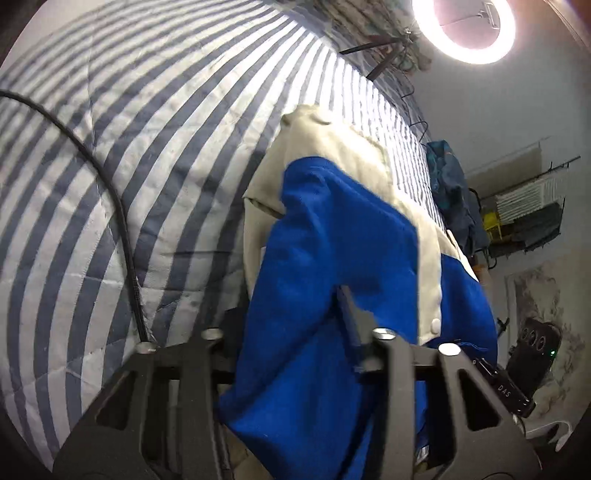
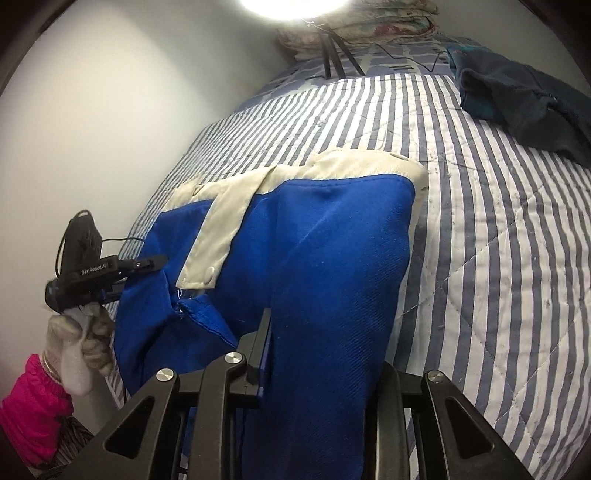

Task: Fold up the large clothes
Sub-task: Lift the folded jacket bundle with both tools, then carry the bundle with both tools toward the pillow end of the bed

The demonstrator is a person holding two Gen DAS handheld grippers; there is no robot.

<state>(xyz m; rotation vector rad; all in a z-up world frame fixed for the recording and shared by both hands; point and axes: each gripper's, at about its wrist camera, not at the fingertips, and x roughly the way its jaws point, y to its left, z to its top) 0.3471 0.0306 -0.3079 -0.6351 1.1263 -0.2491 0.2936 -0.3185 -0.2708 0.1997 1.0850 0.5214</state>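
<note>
Blue garment (image 1: 332, 240) is stretching lengthwise away from the left gripper (image 1: 291, 332) clamping its near edge over the striped quilt (image 1: 110, 184), while, from the right wrist, the right gripper (image 2: 321, 350) is likewise pinching that near hem, both equally close.

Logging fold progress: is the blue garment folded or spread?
Partly spread: the garment lies flat at its white waistband, its near end lifted off the bed by both grippers.

Striped quilted bed (image 2: 480, 258) — blue-and-cream garment (image 2: 332, 240), dark clothes heap (image 2: 524, 103), pillows (image 2: 369, 26).
</note>
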